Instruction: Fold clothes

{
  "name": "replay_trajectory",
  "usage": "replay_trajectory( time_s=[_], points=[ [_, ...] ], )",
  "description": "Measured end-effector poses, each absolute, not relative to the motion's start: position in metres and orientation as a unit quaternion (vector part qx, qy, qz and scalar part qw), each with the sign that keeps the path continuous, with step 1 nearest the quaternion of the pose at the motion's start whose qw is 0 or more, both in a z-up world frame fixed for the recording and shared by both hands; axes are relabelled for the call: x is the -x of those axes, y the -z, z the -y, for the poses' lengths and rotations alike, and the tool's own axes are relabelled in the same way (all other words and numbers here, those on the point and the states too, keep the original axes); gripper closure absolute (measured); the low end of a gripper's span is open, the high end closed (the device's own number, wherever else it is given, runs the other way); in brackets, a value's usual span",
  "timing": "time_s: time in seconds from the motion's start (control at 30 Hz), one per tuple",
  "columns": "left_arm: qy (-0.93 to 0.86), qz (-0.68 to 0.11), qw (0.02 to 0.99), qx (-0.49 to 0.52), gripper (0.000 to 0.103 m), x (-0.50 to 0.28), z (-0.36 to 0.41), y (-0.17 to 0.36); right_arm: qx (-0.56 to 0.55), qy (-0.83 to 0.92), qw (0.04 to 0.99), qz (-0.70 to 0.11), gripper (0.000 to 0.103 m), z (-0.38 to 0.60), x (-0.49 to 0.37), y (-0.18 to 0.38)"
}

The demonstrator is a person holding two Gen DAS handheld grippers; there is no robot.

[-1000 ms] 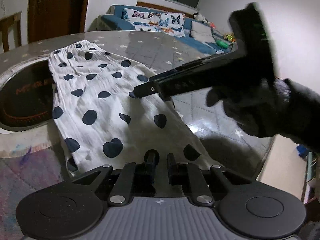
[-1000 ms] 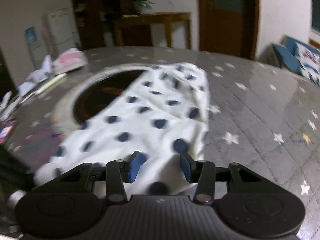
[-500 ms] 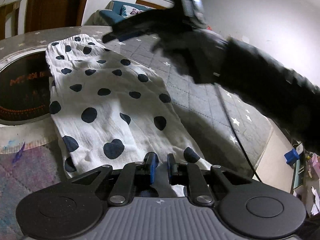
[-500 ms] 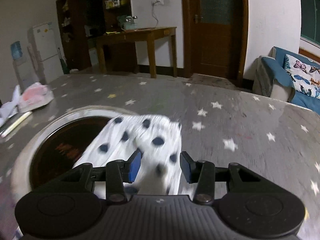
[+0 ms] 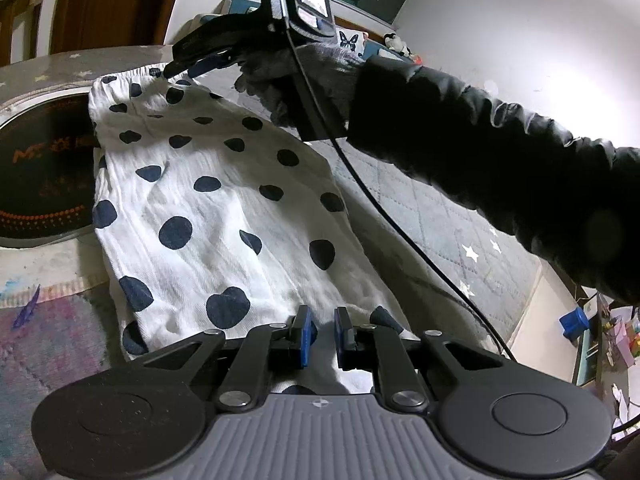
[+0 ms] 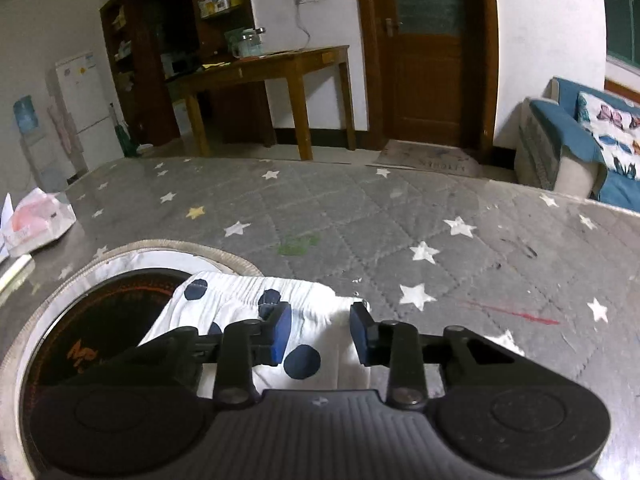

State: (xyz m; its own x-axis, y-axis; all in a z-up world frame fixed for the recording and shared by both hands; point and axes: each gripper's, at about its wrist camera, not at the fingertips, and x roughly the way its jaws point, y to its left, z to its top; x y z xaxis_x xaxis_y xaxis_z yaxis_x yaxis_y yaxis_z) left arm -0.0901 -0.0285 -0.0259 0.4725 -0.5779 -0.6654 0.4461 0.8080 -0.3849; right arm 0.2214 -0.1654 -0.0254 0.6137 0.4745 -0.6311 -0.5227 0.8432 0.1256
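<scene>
The grey starred mat [image 6: 360, 216] lies bare beyond and to the right of the spotted cloth [image 5: 208, 208], so there is open room there. Left of the cloth sits a round dark hob [image 6: 100, 320]. Farther left a tissue pack [image 6: 36, 220] lies at the edge. A sleeve [image 5: 500, 168] and cable [image 5: 400, 232] cross over the cloth's right side.

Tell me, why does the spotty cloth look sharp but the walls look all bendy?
Left wrist view: the fisheye lens bends the walls and the tabletop near the edges; the polka-dot cloth is sharp, and the sleeve is nearly black, detail lost. Right wrist view: sharp too, the door frame bows outward, and there is soft glare on the tabletop.
</scene>
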Motion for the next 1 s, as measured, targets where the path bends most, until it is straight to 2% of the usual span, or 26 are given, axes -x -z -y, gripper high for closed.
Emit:
replay_trajectory(
  time_s=[0.17,0.27,0.43,0.63,0.87,1.0],
  points=[
    [0.300,-0.414,0.856,0.080,0.089,0.092,0.028,0.026,0.045,-0.278,0.897,-0.341,0.091,0.157,-0.222,0.026],
    [0.299,-0.414,0.856,0.080,0.089,0.093,0.027,0.026,0.040,-0.269,0.904,-0.329,0.096,0.158,-0.220,0.017],
    [0.297,-0.412,0.858,0.077,0.089,0.095,0.029,0.026,0.036,-0.256,0.917,-0.303,0.097,0.168,-0.221,-0.003],
    [0.296,-0.412,0.858,0.077,0.089,0.096,0.028,0.024,0.059,-0.234,0.910,-0.336,0.091,0.171,-0.234,0.016],
    [0.295,-0.411,0.859,0.075,0.089,0.097,0.028,0.021,0.083,-0.261,0.916,-0.292,0.084,0.173,-0.197,-0.007],
    [0.293,-0.410,0.860,0.076,0.089,0.097,0.029,0.021,0.089,-0.306,0.895,-0.311,0.084,0.163,-0.187,-0.003]
  ],
)
